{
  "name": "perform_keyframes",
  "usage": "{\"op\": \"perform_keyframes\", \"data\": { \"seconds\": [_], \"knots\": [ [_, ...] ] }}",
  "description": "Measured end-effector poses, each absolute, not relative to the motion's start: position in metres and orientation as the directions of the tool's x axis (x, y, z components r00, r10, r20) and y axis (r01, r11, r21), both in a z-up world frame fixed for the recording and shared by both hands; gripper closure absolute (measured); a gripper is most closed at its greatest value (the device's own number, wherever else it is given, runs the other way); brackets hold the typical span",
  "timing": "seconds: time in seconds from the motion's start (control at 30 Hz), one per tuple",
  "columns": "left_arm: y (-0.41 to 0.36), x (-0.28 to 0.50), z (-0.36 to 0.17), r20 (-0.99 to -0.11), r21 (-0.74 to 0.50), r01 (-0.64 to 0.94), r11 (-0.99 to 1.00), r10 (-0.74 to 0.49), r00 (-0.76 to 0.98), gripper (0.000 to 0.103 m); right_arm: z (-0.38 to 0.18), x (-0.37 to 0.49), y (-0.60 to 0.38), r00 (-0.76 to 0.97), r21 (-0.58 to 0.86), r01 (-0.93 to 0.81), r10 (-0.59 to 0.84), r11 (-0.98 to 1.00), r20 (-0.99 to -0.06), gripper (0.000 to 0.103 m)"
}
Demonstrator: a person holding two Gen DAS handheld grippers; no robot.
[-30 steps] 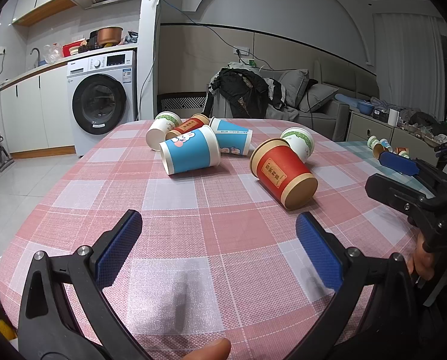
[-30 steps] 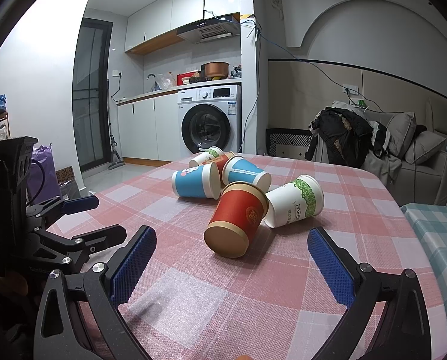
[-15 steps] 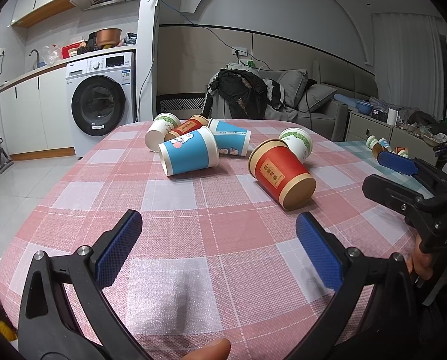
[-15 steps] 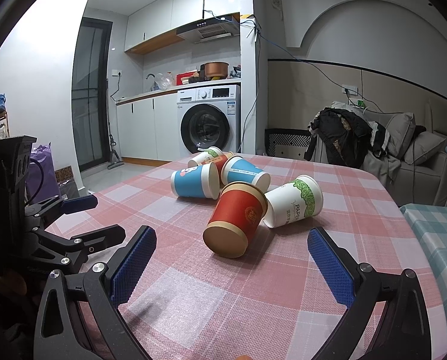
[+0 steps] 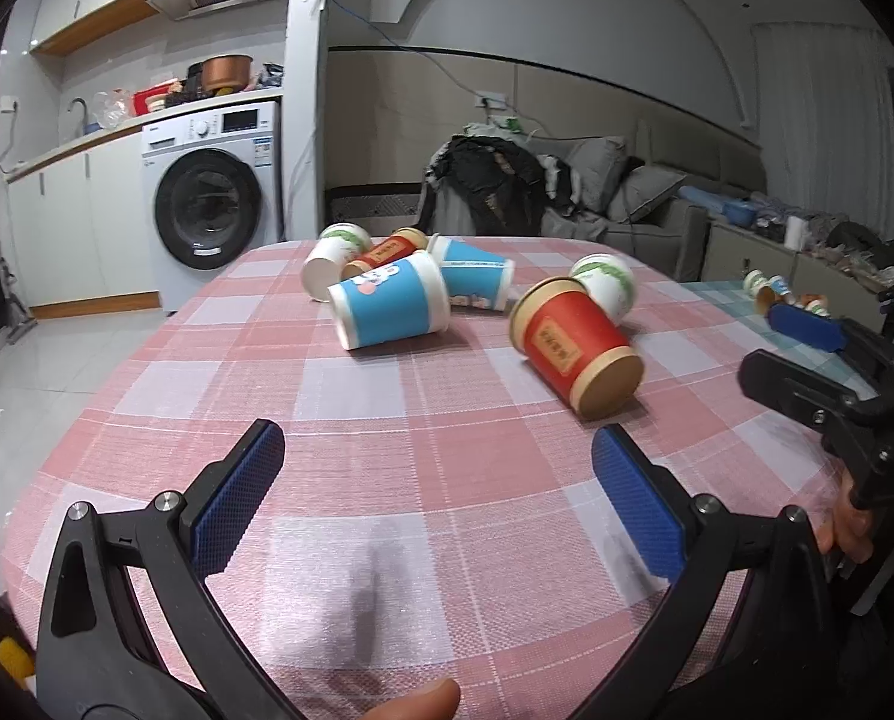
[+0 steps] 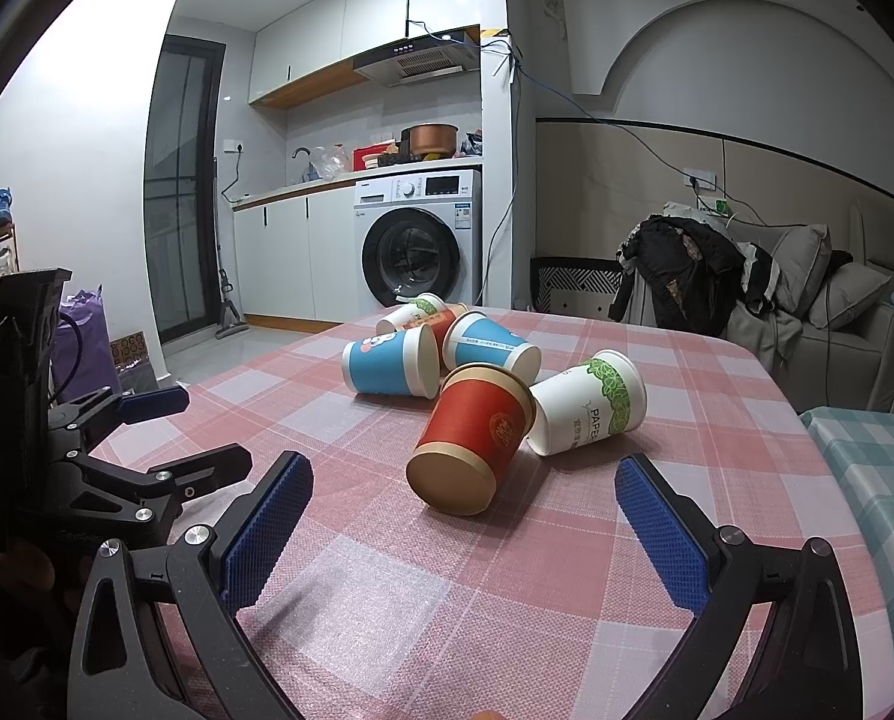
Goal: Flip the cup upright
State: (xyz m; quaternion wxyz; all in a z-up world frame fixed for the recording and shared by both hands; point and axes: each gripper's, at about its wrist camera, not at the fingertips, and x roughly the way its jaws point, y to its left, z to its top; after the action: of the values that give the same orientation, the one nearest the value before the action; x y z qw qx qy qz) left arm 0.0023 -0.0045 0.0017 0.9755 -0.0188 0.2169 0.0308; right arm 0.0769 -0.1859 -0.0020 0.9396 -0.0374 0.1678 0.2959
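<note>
Several paper cups lie on their sides in a cluster on the pink checked table (image 5: 387,480). The nearest is a red cup (image 5: 573,348), base toward me; it also shows in the right wrist view (image 6: 471,438). Behind it lie a white-green cup (image 6: 588,411), a blue cup with a cartoon (image 5: 390,309), another blue cup (image 5: 471,282), a smaller red cup (image 5: 384,252) and a white cup (image 5: 333,258). My left gripper (image 5: 441,492) is open and empty, short of the cups. My right gripper (image 6: 465,528) is open and empty, just short of the red cup.
A washing machine (image 5: 213,210) and kitchen counter stand beyond the table at left. A sofa with clothes (image 5: 507,186) is behind. A second table with a teal cloth (image 6: 867,480) holding small cups is at right. Each gripper shows in the other's view.
Both grippers have crept slightly forward toward the cups. The cups have not moved.
</note>
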Motion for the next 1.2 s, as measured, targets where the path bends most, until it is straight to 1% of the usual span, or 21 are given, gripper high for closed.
{"op": "perform_keyframes", "data": {
  "seconds": [0.3, 0.57, 1.2],
  "knots": [
    [-0.008, 0.006, 0.002, -0.453, 0.020, -0.117, 0.993, 0.113, 0.884, 0.001, -0.004, 0.077, -0.188, 0.767, 0.039, -0.566, 0.544, 0.823, -0.340, 0.000],
    [-0.016, 0.012, -0.003, -0.522, 0.054, -0.128, 0.990, 0.137, 0.842, 0.001, -0.002, 0.083, -0.189, 0.767, 0.047, -0.562, 0.542, 0.826, -0.344, 0.000],
    [-0.027, 0.020, -0.010, -0.574, 0.119, -0.123, 0.985, 0.170, 0.801, 0.001, -0.001, 0.082, -0.188, 0.769, 0.042, -0.553, 0.530, 0.832, -0.356, 0.000]
  ]
}}
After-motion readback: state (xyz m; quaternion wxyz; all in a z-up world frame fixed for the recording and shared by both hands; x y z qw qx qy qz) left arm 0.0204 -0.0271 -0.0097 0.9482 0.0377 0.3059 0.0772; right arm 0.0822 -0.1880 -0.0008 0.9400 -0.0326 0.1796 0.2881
